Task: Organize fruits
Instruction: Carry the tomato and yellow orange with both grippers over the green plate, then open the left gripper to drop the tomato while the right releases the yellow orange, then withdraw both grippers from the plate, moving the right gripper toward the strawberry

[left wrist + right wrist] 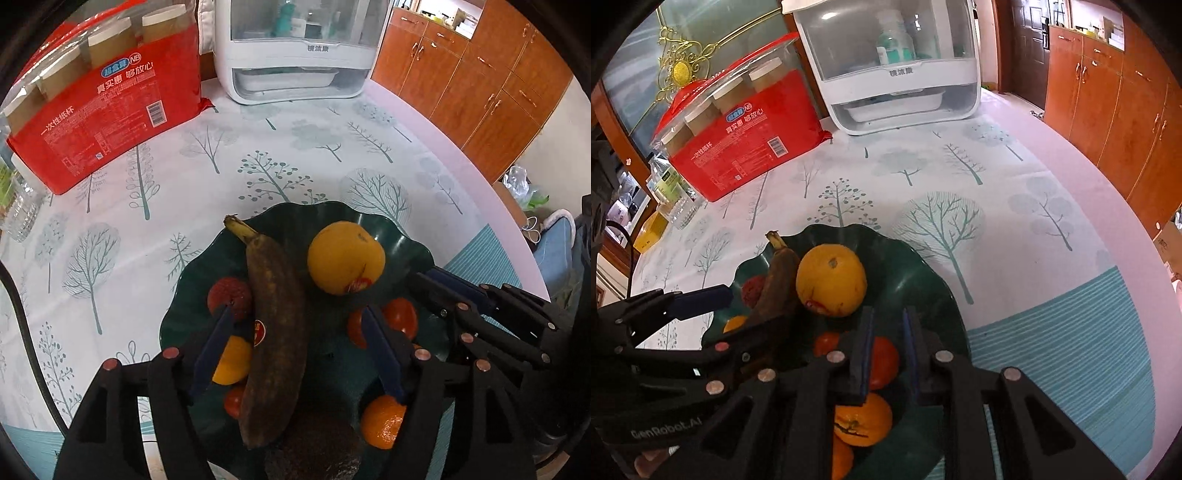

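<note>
A dark green wavy plate (pixel 402 236) holds a brown overripe banana (pixel 275 332), a large orange (pixel 345 256), a red lychee (pixel 231 295), small tomatoes (pixel 400 317), a tangerine (pixel 382 422) and a small yellow fruit (pixel 232 360). My left gripper (pixel 297 317) is open and straddles the banana without touching it. My right gripper (pixel 888 321) hovers open over the plate's (pixel 923 266) right side, above a tomato (pixel 884 363) and a tangerine (pixel 862 419). The banana (pixel 777 284) and the large orange (pixel 831 280) lie beyond it. The right gripper also shows in the left wrist view (pixel 461 291).
A red pack of paper cups (pixel 107 110) stands at the back left. A white appliance (pixel 299 51) stands at the back. A clear bottle (pixel 22 210) is at the far left. The tree-print tablecloth (pixel 258 155) covers the table. Wooden cabinets (pixel 480 85) are on the right.
</note>
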`<state>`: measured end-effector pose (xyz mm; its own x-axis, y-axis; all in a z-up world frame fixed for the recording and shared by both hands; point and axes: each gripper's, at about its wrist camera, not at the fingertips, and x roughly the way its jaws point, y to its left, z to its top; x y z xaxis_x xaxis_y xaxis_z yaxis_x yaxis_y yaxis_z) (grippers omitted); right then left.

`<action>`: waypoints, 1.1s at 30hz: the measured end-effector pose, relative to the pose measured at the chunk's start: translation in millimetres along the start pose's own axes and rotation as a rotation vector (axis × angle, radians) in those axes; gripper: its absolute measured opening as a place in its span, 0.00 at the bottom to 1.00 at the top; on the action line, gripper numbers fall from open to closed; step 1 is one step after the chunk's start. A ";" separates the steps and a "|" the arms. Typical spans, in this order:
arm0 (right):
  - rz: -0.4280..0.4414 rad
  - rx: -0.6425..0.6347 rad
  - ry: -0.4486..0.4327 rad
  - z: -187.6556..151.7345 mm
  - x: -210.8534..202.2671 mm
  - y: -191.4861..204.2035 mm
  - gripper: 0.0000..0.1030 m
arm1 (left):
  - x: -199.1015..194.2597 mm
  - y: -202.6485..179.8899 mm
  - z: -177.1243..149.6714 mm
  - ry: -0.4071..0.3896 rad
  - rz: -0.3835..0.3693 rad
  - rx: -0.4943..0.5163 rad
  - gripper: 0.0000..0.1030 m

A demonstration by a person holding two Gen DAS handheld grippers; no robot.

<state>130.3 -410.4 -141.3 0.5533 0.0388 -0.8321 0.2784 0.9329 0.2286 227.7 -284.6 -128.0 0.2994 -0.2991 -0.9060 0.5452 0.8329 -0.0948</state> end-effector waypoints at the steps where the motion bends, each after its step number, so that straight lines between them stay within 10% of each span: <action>1: -0.001 0.000 0.001 -0.4 0.1 0.1 0.16 | -0.9 0.9 0.1 -0.002 -0.001 -0.004 0.72; 33: 0.075 -0.054 -0.035 -48.5 -101.1 46.4 0.30 | -132.5 28.1 -84.5 -0.107 -0.008 -0.104 0.84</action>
<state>49.2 -353.6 -71.1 0.5979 0.0975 -0.7956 0.1933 0.9458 0.2611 137.2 -182.2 -45.4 0.3801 -0.3495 -0.8564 0.4657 0.8722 -0.1492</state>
